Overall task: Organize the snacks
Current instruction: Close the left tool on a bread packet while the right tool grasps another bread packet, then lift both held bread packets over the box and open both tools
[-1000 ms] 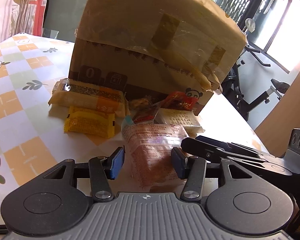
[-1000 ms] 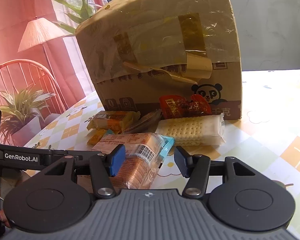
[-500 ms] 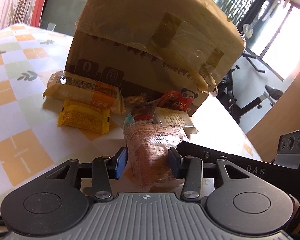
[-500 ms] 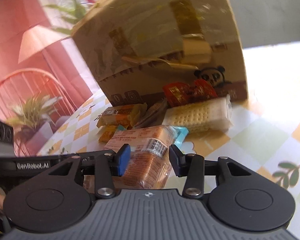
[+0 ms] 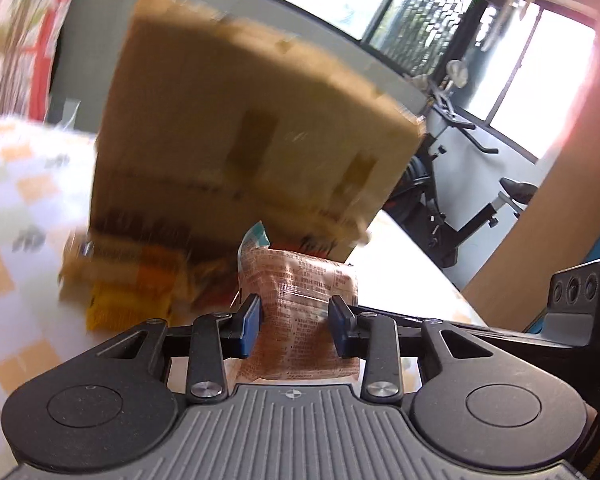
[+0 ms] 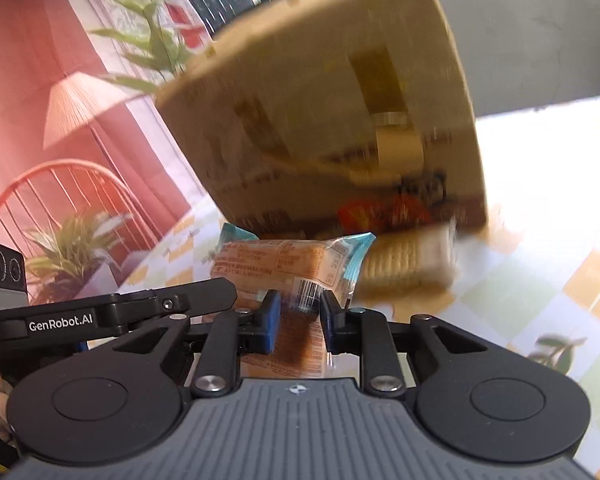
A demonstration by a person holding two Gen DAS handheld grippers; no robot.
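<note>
An orange snack packet (image 5: pixel 300 280) with blue ends sits between the blue pads of my left gripper (image 5: pixel 296 326), whose jaws are closing on it. The same packet (image 6: pixel 276 260) is pinched near its barcode by my right gripper (image 6: pixel 299 320), also closing. Both grip it from the near side, and it hangs above the table. Behind it stands a large taped cardboard box (image 5: pixel 240 120), blurred. At the box's foot lie a yellow packet (image 5: pixel 128 304), a cracker pack (image 6: pixel 408 260) and red packets (image 6: pixel 380 212).
The checked tablecloth (image 5: pixel 4 240) spreads left of the box and shows bright at the right (image 6: pixel 540 180). An exercise bike (image 5: pixel 460 216) stands past the table's far edge. A red chair (image 6: pixel 60 184) and a potted plant (image 6: pixel 72 252) are off the left side.
Both grippers narrowed onto the orange packet and rose, lifting it off the table. The box and the other snacks now sit lower and farther back, blurred by the motion.
</note>
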